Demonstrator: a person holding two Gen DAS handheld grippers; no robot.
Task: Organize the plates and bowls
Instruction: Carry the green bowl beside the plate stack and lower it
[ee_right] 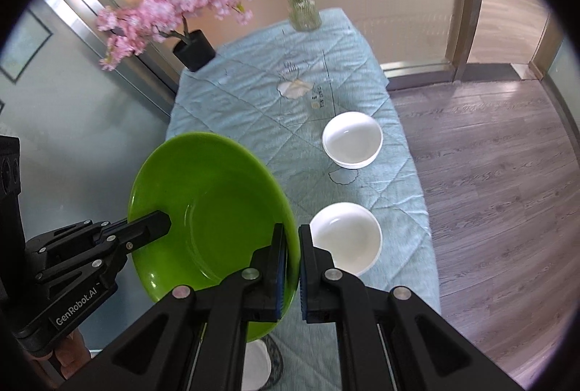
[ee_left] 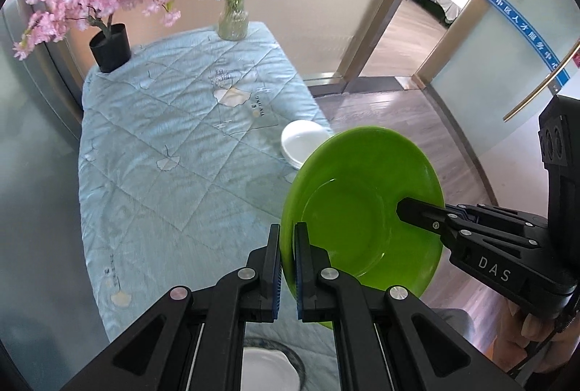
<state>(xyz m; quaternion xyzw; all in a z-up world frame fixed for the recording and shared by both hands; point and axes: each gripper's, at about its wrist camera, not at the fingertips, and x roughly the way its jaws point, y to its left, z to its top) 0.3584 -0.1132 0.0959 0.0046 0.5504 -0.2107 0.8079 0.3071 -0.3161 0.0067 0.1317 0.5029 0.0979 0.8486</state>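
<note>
A green plate (ee_left: 362, 195) hangs tilted above the table, held by both grippers at opposite rims. My left gripper (ee_left: 288, 229) is shut on the plate's left rim, blue pads on either side of it. My right gripper (ee_right: 291, 231) is shut on the right rim of the green plate (ee_right: 210, 195). Each gripper shows in the other's view with one black finger (ee_left: 417, 211) lying inside the plate. A stack of white bowls (ee_right: 352, 139) and a single white bowl (ee_right: 344, 237) sit on the table's right side. The plate half hides the stack of white bowls (ee_left: 301, 141).
The table wears a light blue quilted cloth (ee_left: 174, 144). At its far end stand a glass vase of flowers (ee_left: 233, 19) and a black pot with pink blossoms (ee_left: 110, 46). A white dish with a patterned rim (ee_right: 257, 365) lies below the grippers. Wood floor (ee_right: 500, 173) lies right.
</note>
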